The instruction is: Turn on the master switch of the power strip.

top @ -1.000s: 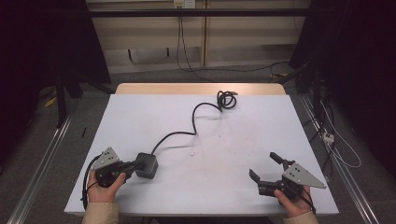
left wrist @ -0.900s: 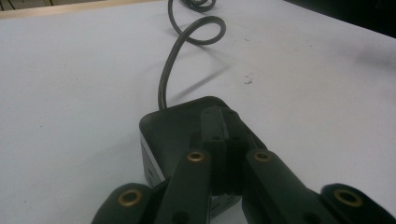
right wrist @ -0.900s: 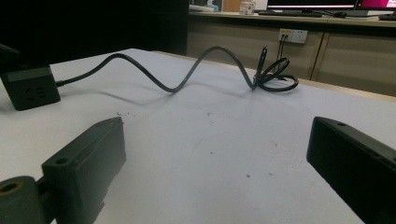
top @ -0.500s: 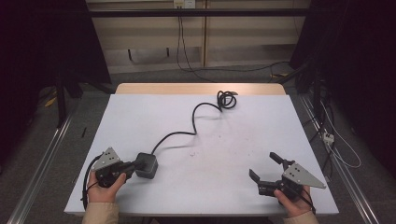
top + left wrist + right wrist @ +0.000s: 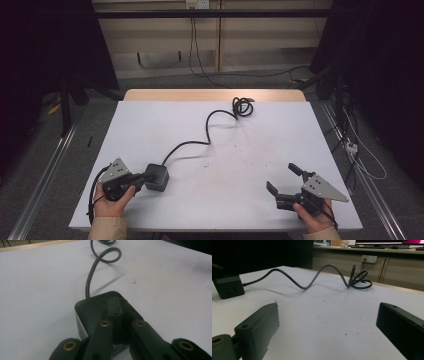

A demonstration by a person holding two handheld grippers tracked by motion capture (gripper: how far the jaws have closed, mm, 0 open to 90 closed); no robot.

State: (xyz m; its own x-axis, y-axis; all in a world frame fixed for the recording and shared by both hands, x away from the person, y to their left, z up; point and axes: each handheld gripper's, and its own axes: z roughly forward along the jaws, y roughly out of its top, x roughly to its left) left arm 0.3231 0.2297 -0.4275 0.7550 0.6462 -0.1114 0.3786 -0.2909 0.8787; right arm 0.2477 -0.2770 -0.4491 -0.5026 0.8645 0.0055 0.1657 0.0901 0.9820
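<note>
Evidently the left gripper sits at the near left of the surface, its jaws brought together and resting on top of the black power cube, pressing down on it rather than clamping its sides; in the left gripper view the two black jaws lie side by side over the cube's top face, which probably pins the block so it cannot slide while the cable is handled. That cube is a squat, matte block with rounded corners; the right gripper view shows socket slots on one side face. Its round, rubbery cable snakes away to the far side and ends in a loose coil. At the near right, the right gripper waits with jaws wide apart, holding nothing, well apart from the cube; the surface is pale, smooth, faintly speckled.
</note>
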